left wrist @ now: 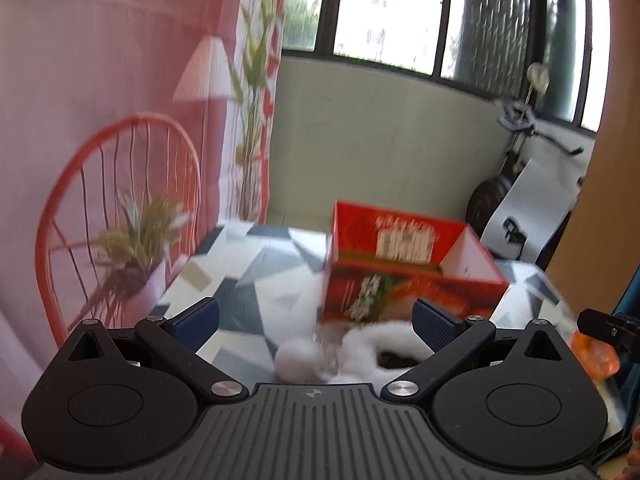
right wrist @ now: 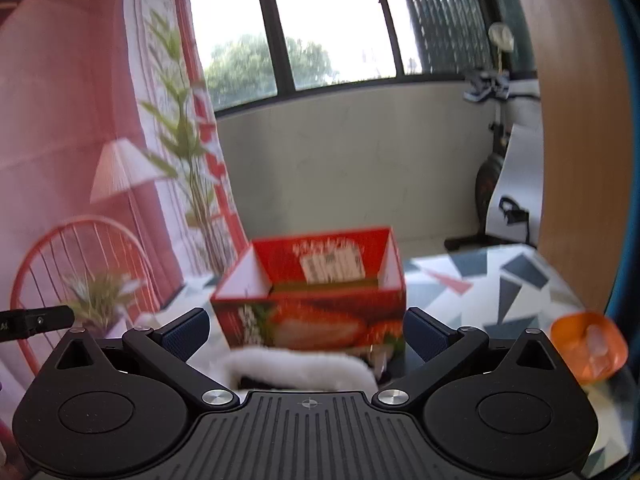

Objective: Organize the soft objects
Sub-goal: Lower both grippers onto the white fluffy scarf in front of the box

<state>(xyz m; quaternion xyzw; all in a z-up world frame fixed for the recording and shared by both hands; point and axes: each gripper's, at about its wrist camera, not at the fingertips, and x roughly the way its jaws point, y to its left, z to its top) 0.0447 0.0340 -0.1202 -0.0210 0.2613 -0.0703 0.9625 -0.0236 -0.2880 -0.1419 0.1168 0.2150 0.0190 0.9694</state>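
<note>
A red open-topped cardboard box [left wrist: 404,276] [right wrist: 316,296] with strawberry pictures stands on the patterned table [left wrist: 256,276] [right wrist: 500,284]. In front of the box lies a white fluffy soft item [left wrist: 360,354] [right wrist: 296,368] with a dark opening. My left gripper [left wrist: 316,326] hangs open just above and before it, blue pads wide apart, holding nothing. My right gripper [right wrist: 306,334] is also open over the same fluffy item, with the box right behind it. An orange soft object [left wrist: 596,354] [right wrist: 588,350] lies at the right on the table.
A pink printed backdrop [left wrist: 100,120] with a chair and plant picture hangs left of the table. Behind are a low wall, windows and an exercise bike [left wrist: 520,184]. A brown panel [right wrist: 580,140] stands at the right. The other gripper's black tip [left wrist: 608,330] [right wrist: 36,322] shows in each view.
</note>
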